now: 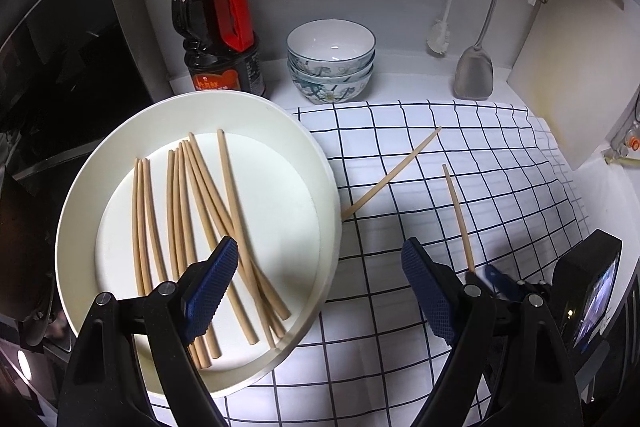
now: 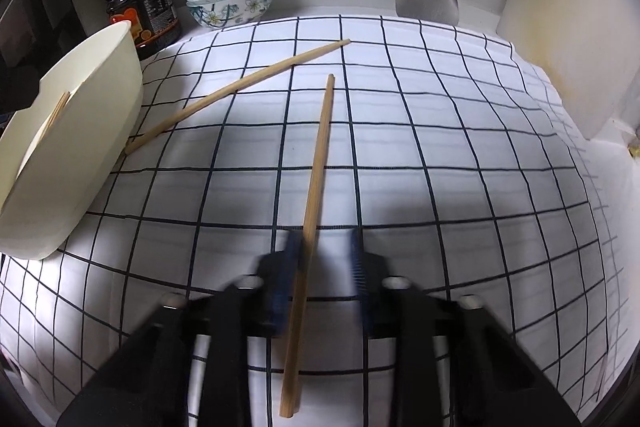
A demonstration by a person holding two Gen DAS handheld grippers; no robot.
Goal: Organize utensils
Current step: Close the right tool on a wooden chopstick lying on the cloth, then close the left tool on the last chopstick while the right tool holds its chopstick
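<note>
A white round basin [image 1: 76, 195] sits at the left on the checked cloth [image 1: 440, 195] and holds several wooden chopsticks [image 1: 188, 211]. My left gripper [image 1: 320, 267] is open and empty, its left finger over the basin's near side. One loose chopstick [image 1: 390, 173] lies on the cloth with its end by the basin; it also shows in the right wrist view [image 2: 236, 89]. A second chopstick [image 2: 314, 183] lies between the fingers of my right gripper [image 2: 324, 247], which are apart around it. That chopstick [image 1: 458, 215] and the right gripper [image 1: 496, 277] show at the lower right.
A soy sauce bottle [image 1: 218, 23] and stacked patterned bowls [image 1: 331, 61] stand at the back. A brush [image 1: 440, 39] and a metal spatula [image 1: 474, 75] hang by the wall. A white cutting board [image 1: 572, 67] leans at the right. A dark stove [image 1: 60, 87] is left.
</note>
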